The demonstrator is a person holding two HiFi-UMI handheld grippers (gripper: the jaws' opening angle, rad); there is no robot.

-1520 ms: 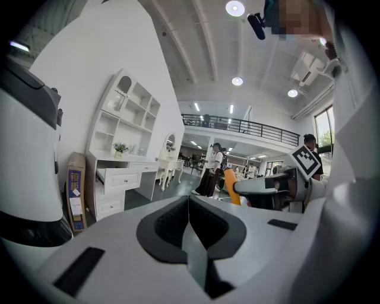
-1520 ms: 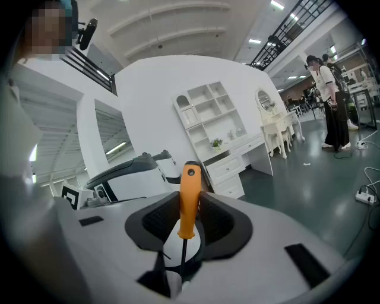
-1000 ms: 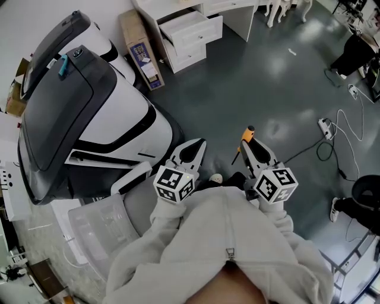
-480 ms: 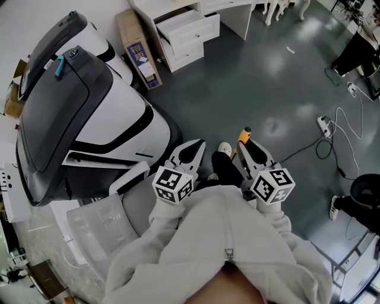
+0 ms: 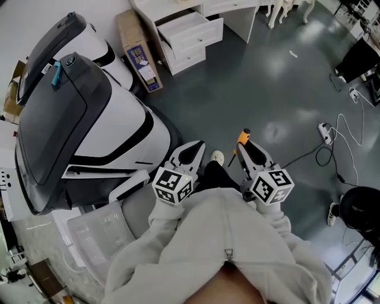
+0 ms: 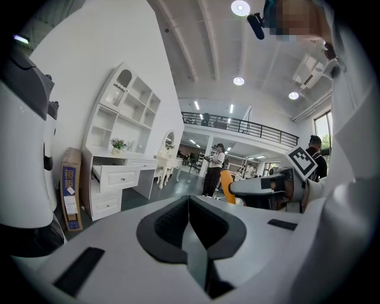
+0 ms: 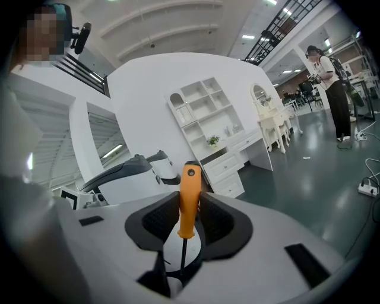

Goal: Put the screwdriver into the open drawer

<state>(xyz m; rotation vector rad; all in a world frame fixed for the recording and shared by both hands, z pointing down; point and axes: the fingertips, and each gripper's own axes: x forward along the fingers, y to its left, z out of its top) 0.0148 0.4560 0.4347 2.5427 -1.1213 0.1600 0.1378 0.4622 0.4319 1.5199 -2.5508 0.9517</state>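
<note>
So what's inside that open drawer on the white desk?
From the head view, the open drawer shows only a pale interior, nothing distinct; its rear is covered by the desk top. The screwdriver isn't inside: it is clamped in the right gripper.

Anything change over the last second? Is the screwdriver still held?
The person took a step: a shoe now shows further forward between the grippers. Nothing was grasped or released. The right gripper stays shut on the screwdriver, the left gripper stays shut and empty, and the open drawer is still far ahead.
</note>
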